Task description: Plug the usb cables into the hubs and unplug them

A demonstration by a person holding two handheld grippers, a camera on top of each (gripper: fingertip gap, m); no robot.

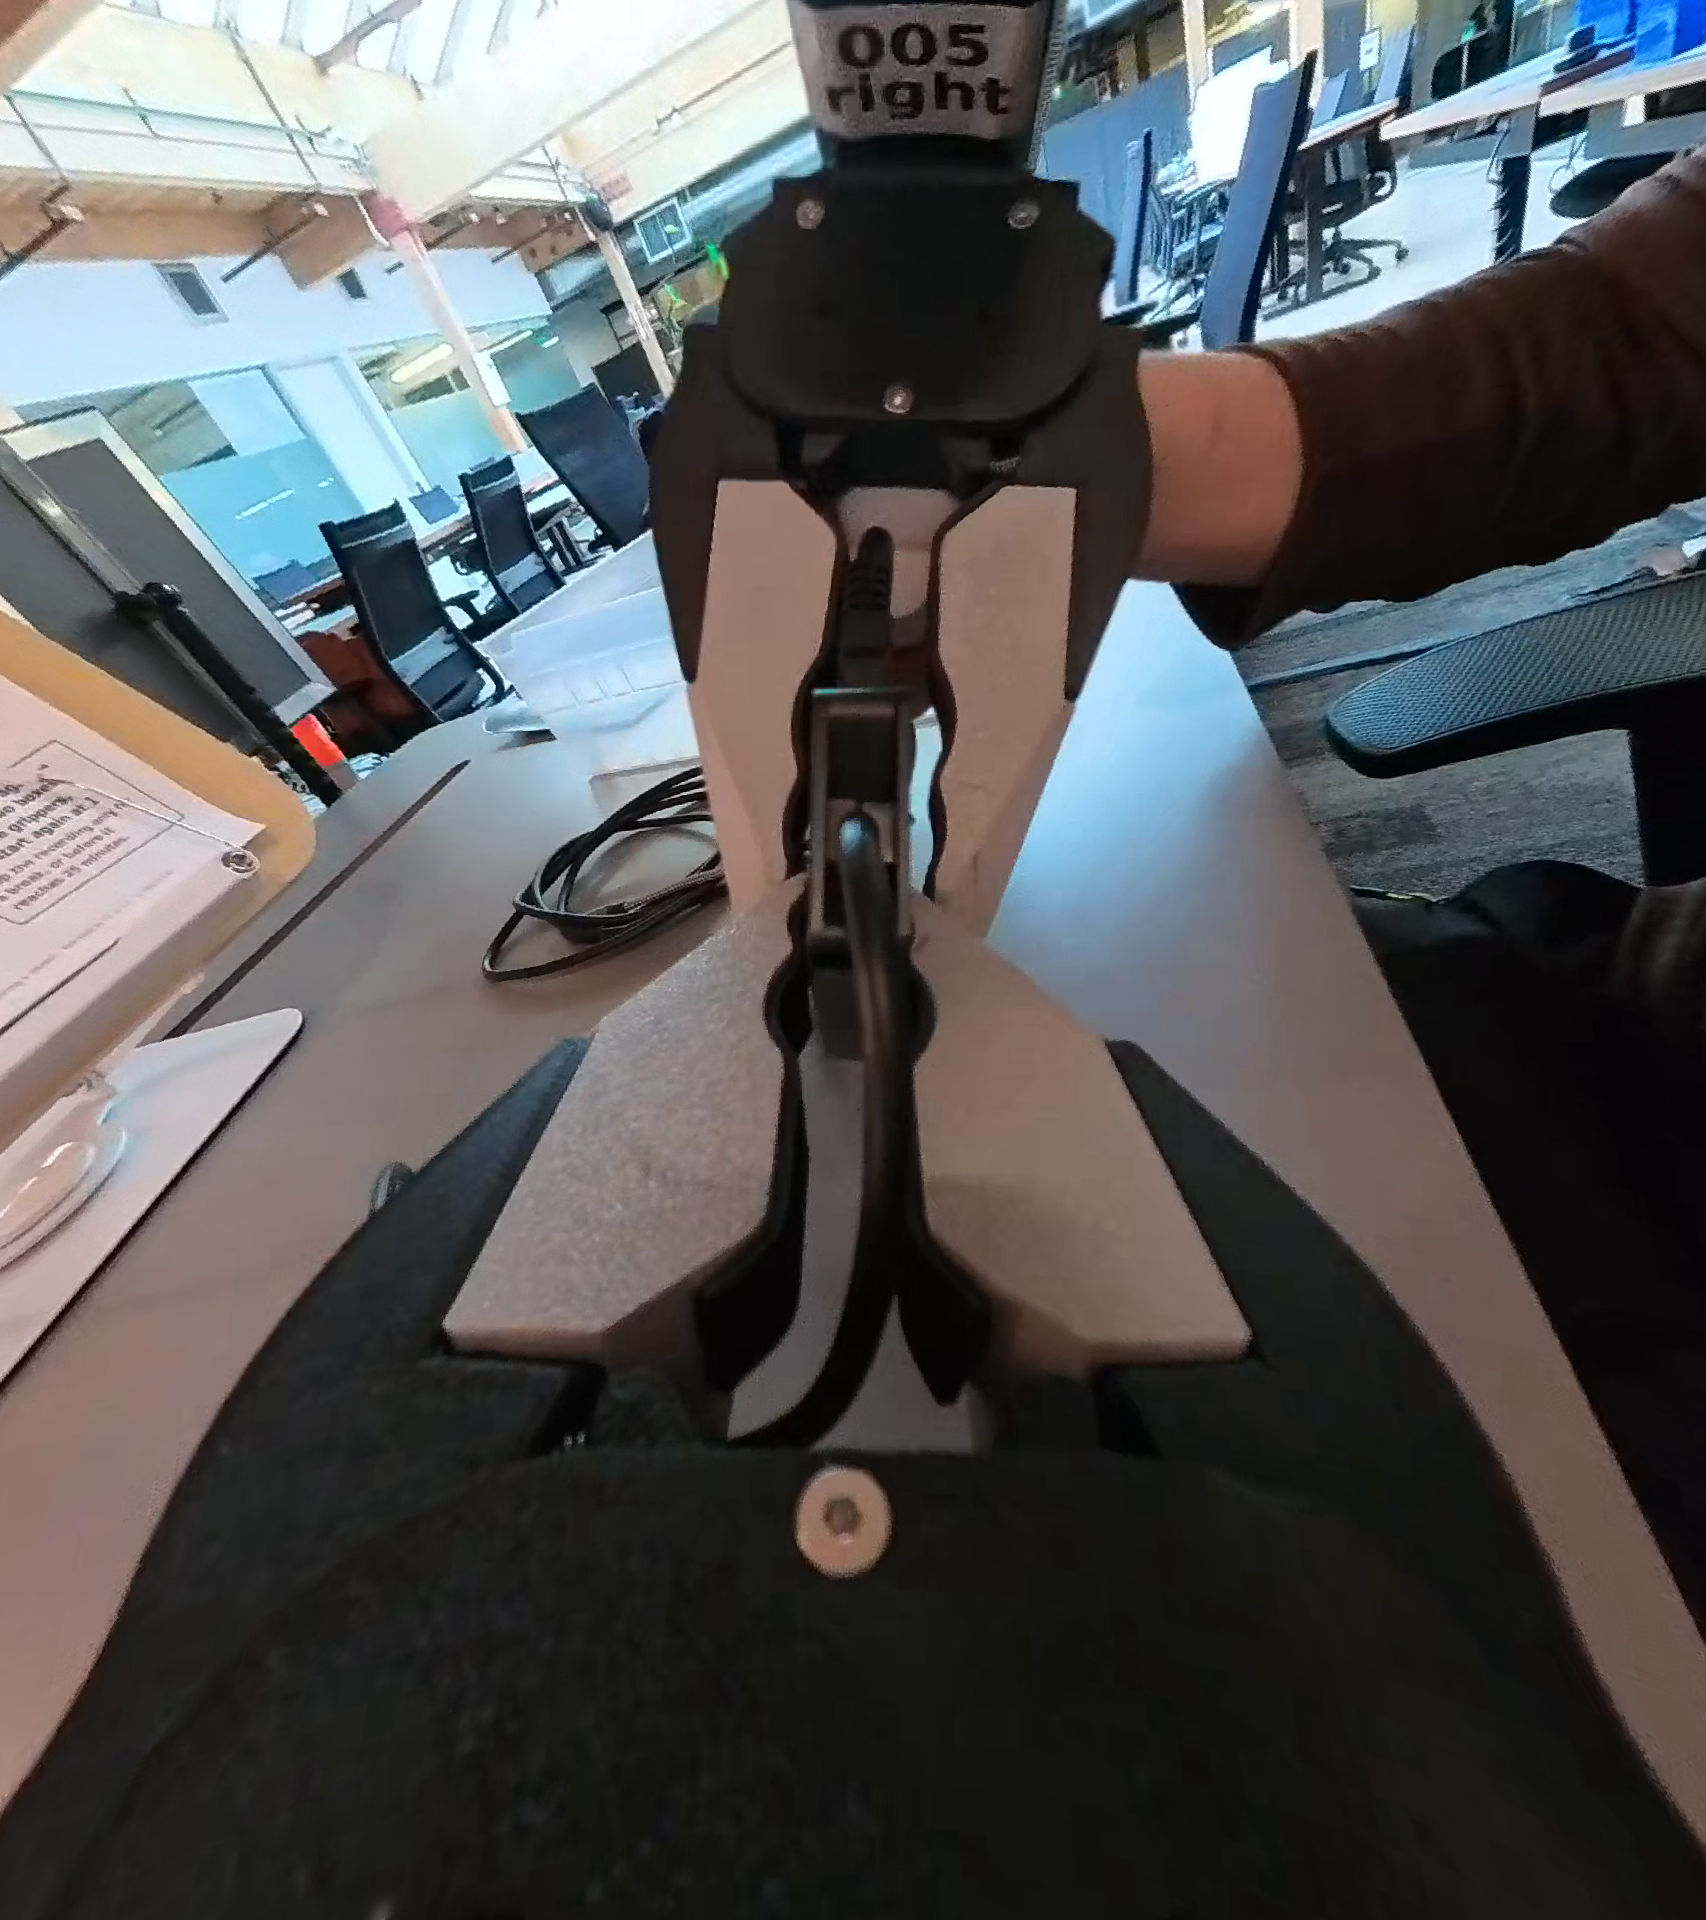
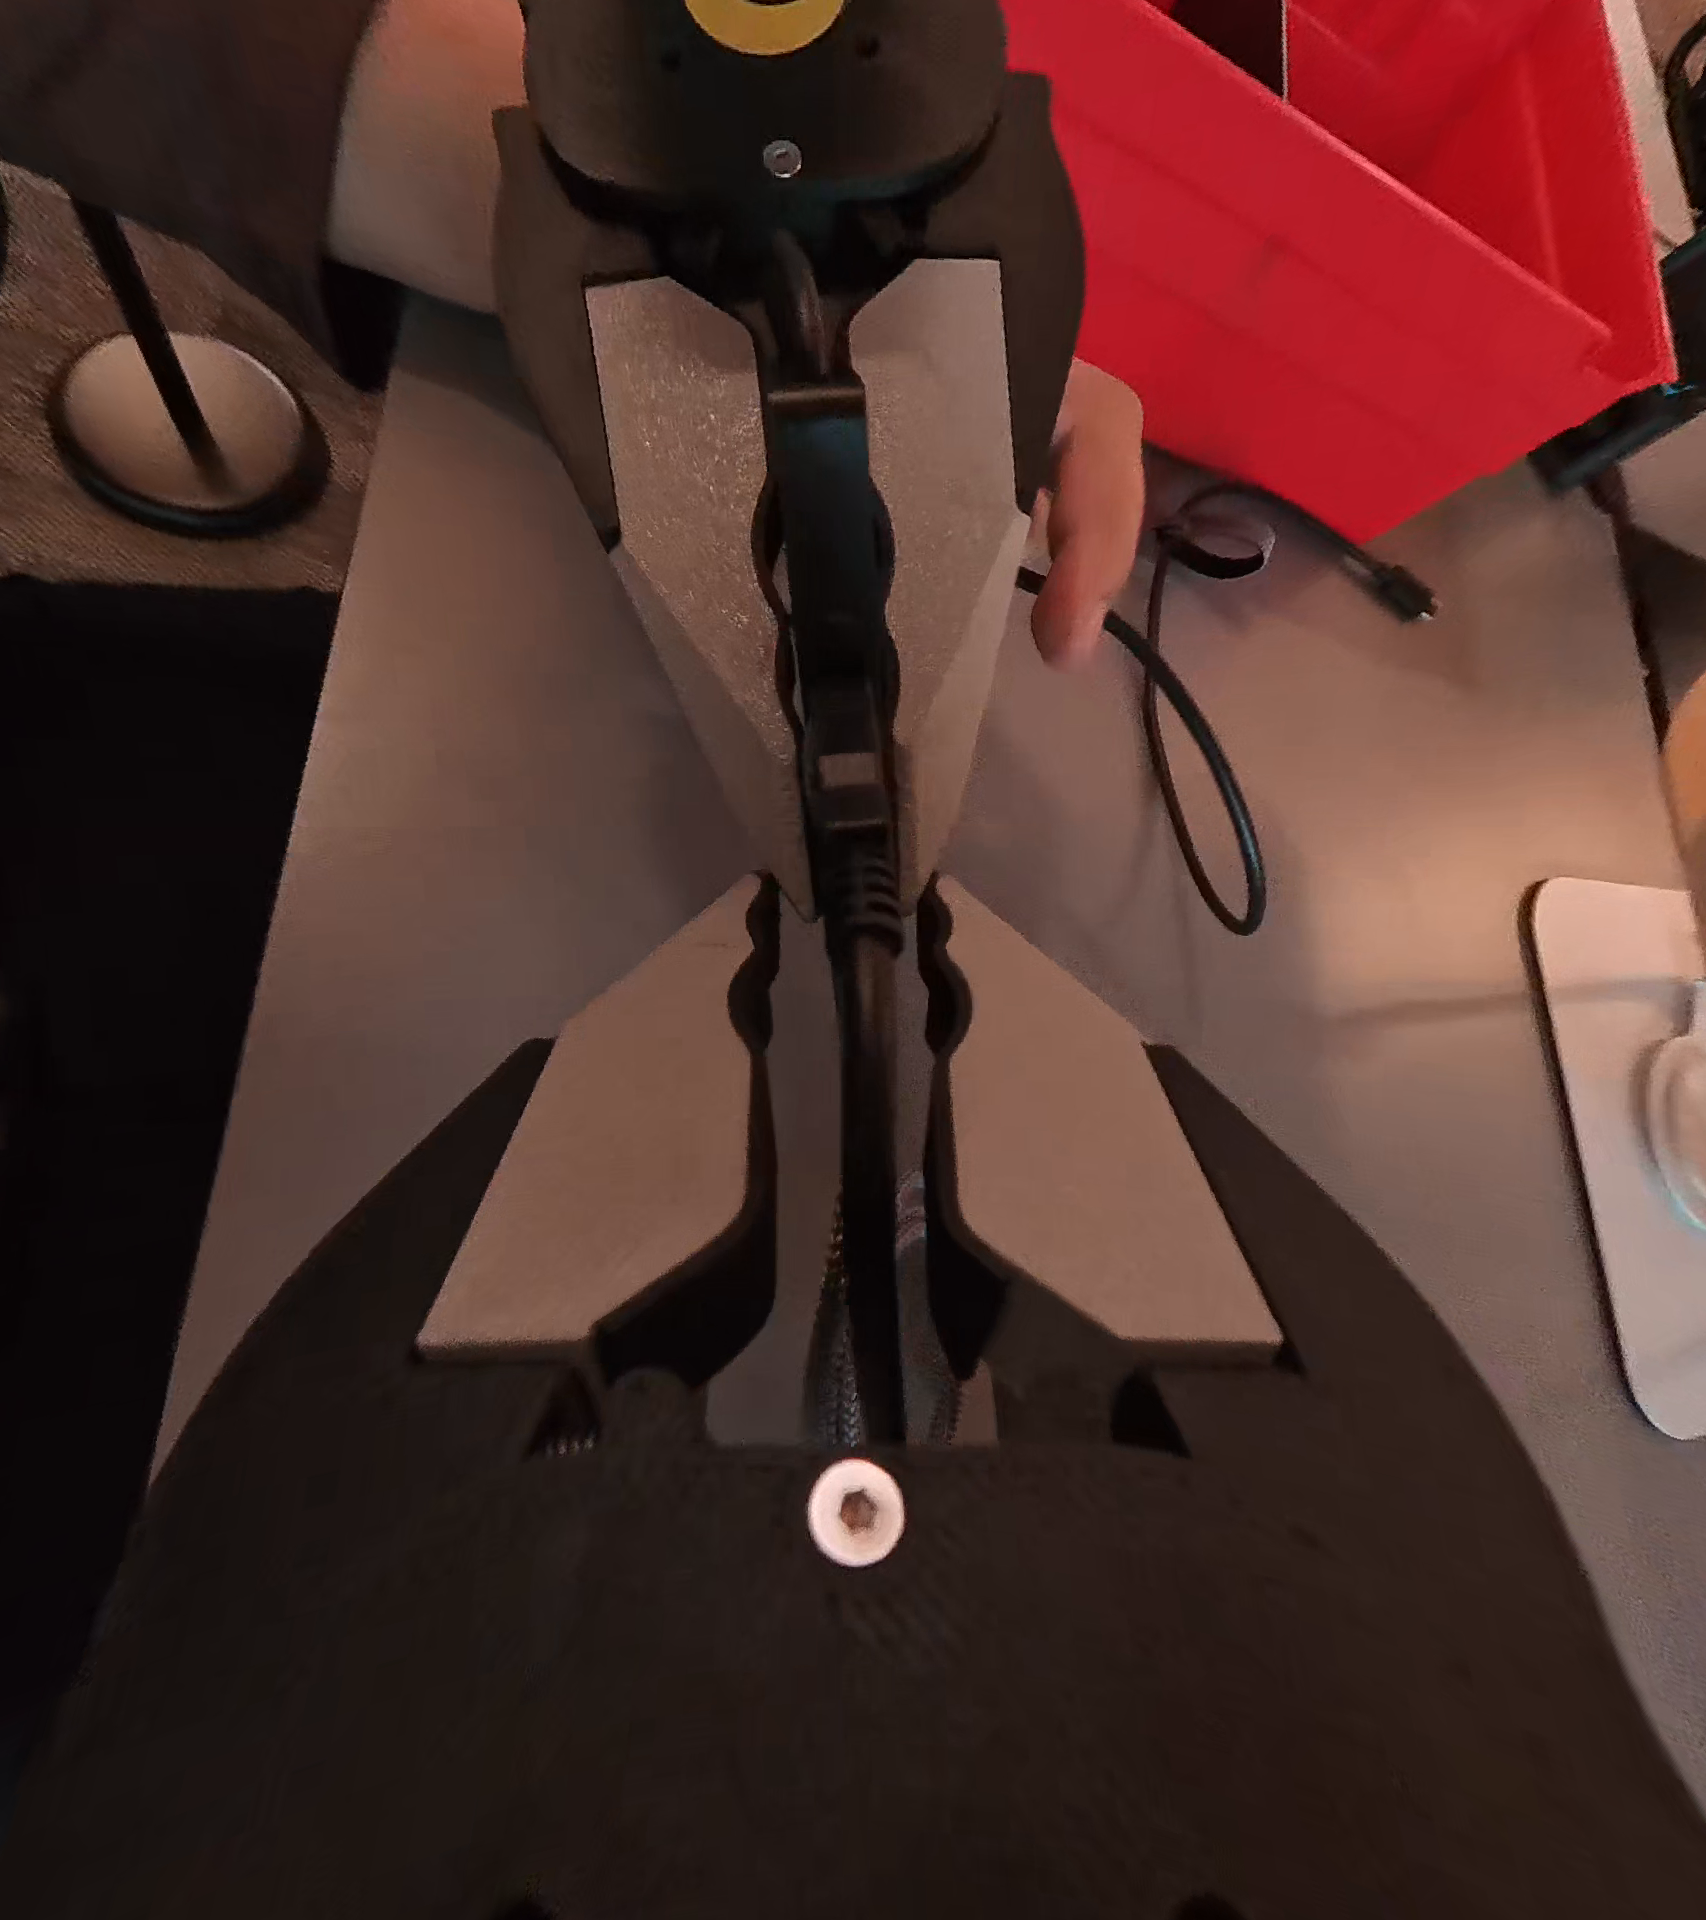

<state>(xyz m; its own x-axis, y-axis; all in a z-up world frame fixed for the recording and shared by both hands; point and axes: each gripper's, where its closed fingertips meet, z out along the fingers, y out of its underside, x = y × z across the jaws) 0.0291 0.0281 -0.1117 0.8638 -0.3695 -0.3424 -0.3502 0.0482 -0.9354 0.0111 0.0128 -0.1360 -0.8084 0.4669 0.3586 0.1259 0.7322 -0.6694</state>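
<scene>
Grey desk (image 2: 537, 727): work goes on just above it, both grippers nose to nose along one line.
Hub (image 1: 859, 748): slim dark body, clamped between the closed fingers of the left gripper (image 1: 859, 914), own lead looping back under that gripper.
USB plug (image 2: 854, 831): at the hub's end and apparently seated in a port, though the joint itself is shadowed.
Cable (image 2: 864, 1039): runs back between the fingers of the right gripper (image 2: 849, 904).
Right gripper state: slightly parted, straddling plug and cable with a sliver of gap each side; probably no firm hold.
Step in hand: likely regripping the plug to pull it out.
Doing it well: close on the plug's hard shell, not the ribbed strain relief; keep the hub hand rigid; pull straight along the port axis, no rocking.
Hidden: other ports, depth of insertion, hub's far end inside the left fingers.
Cut off: red bin (image 2: 1296, 260) at the frame edge, contents unseen; spare cable loop (image 2: 1213, 748) ends unclear.
</scene>
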